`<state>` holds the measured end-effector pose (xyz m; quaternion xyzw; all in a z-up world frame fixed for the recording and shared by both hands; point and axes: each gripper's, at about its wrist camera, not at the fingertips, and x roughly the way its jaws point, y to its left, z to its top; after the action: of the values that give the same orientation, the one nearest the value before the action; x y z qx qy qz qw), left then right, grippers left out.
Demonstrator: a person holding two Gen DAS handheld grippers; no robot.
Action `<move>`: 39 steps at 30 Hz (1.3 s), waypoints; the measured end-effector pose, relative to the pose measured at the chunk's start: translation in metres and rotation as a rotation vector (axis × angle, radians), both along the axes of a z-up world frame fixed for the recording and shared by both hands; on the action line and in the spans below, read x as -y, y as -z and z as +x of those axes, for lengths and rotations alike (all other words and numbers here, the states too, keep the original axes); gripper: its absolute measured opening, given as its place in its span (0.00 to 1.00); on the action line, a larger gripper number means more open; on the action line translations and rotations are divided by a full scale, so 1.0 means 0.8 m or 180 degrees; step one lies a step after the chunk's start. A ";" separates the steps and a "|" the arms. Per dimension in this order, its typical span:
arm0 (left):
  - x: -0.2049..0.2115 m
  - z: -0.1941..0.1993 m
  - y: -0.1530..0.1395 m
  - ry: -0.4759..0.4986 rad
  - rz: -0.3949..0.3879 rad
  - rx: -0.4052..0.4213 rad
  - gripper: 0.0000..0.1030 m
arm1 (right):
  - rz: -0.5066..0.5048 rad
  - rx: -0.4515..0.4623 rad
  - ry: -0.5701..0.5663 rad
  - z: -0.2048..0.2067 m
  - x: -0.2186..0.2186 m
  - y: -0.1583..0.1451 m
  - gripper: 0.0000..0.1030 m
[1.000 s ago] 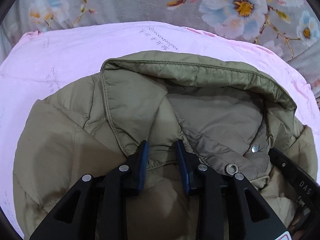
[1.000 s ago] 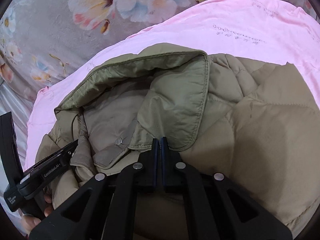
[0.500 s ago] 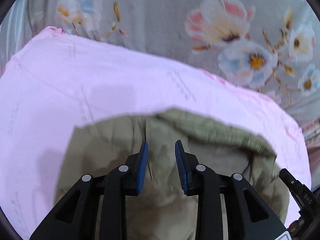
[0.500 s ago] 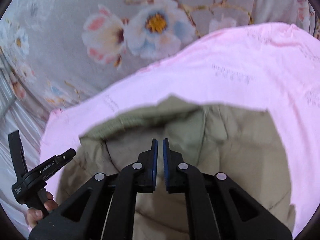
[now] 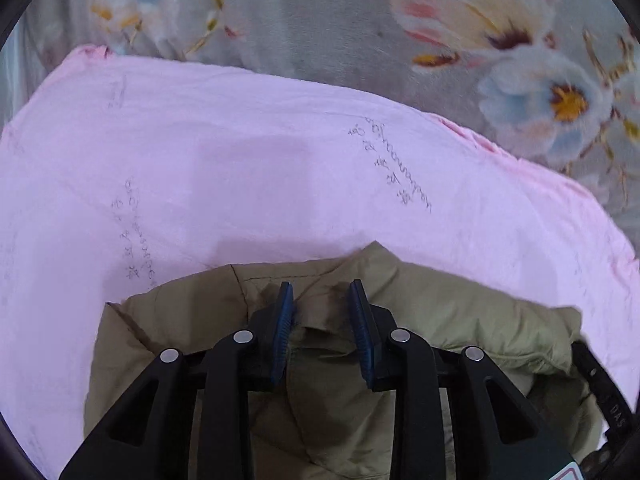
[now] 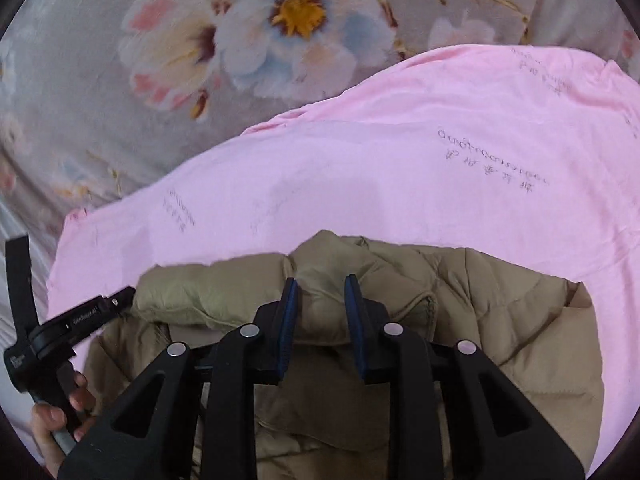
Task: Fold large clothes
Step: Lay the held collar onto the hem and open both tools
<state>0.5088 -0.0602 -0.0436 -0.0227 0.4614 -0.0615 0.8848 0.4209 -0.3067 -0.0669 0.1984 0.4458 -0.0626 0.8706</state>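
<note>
Both tools are angling steeply down over the olive puffer jacket (image 6: pixel 460 292); the left tool (image 5: pixel 322 302) is sitting partly open around a fabric fold, while the right tool (image 6: pixel 320 296) has just been opening, gripping nothing. The jacket is lying bunched on the pink sheet (image 5: pixel 240 168), stretching crosswise.

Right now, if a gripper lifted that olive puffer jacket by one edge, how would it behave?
The olive puffer jacket would probably sag and unfold, since its quilted panels crumple loosely. Likely light for its bulk. Its smooth shell may slide on the pink sheet.
</note>
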 end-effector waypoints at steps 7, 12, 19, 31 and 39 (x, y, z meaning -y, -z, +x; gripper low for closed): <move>0.000 -0.023 0.039 0.0084 0.0131 0.0103 0.32 | -0.0270 -0.0123 -0.0071 -0.007 -0.013 0.032 0.21; 0.016 -0.025 0.044 0.0077 0.0415 0.0225 0.32 | -0.0661 -0.0209 -0.0094 0.004 -0.033 0.037 0.21; 0.018 -0.025 0.045 0.0072 0.0467 0.0246 0.32 | -0.0846 -0.0254 -0.0109 0.007 -0.039 0.040 0.21; 0.020 -0.025 0.045 0.0067 0.0471 0.0266 0.32 | -0.0817 -0.0213 -0.0101 0.007 -0.037 0.039 0.21; 0.022 -0.024 0.044 0.0062 0.0492 0.0272 0.32 | -0.0816 -0.0190 -0.0095 0.007 -0.037 0.040 0.21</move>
<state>0.4893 -0.0781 -0.0791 0.0528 0.4267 -0.0352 0.9022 0.4267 -0.2773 -0.0985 0.0768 0.4628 -0.1120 0.8760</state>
